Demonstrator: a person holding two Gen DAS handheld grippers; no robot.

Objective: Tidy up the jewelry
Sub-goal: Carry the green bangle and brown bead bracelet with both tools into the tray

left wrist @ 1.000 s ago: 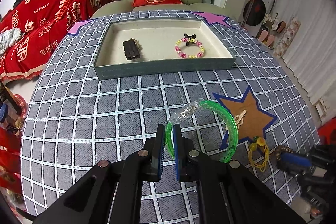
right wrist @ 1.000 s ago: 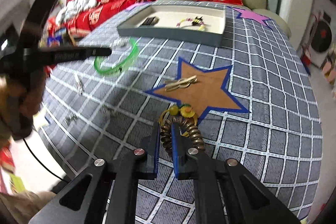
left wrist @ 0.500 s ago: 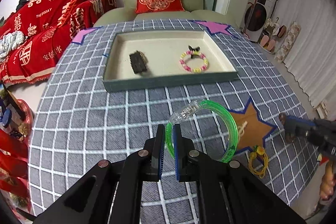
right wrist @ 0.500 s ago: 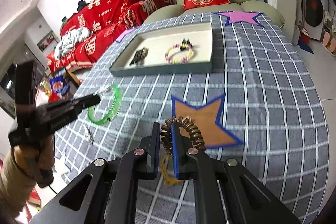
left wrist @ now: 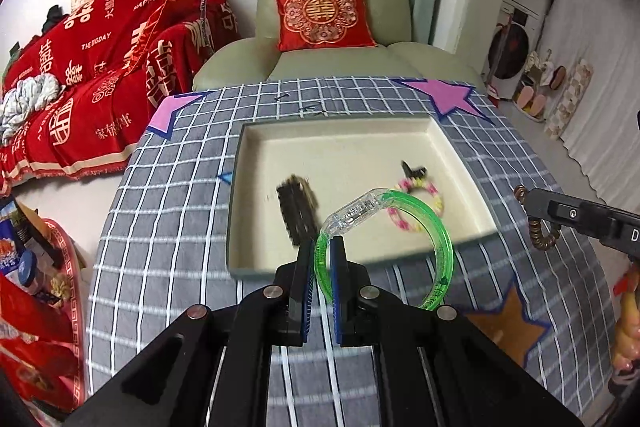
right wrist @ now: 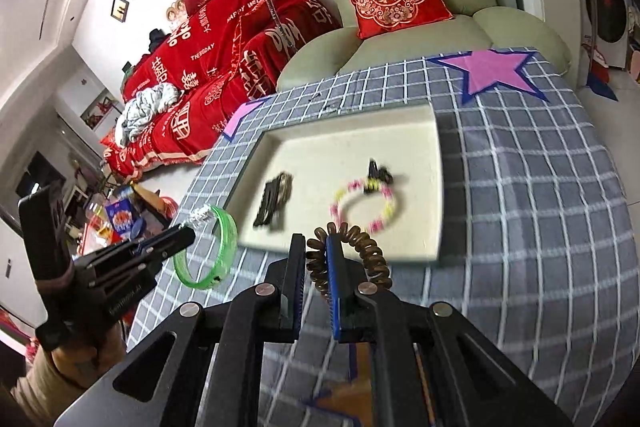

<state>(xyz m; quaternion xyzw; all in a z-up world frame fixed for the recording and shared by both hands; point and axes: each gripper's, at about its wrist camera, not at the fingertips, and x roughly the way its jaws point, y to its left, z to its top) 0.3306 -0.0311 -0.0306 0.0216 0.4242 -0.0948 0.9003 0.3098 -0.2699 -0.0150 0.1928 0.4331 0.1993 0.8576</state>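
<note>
Checked tablecloth (left wrist: 168,235) beneath cream tray (left wrist: 236,187)

Your left gripper (left wrist: 321,251) clamps the green translucent bangle (left wrist: 436,227), held above the tray's near edge. Your right gripper (right wrist: 316,255) clamps the brown coil bracelet (right wrist: 360,247). The cream-lined tray (left wrist: 400,143) contains a dark hair clip (left wrist: 298,211) and a pink-and-yellow beaded bracelet (left wrist: 436,199).

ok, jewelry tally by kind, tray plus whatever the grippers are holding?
Bangles: 1, green bangle in the left hand-held gripper
Bead bracelets: 2, brown bead bracelet in the right hand-held gripper; pink and yellow bracelet in the tray
Dark hair clips: 2, both in tray
Total: 5
</note>
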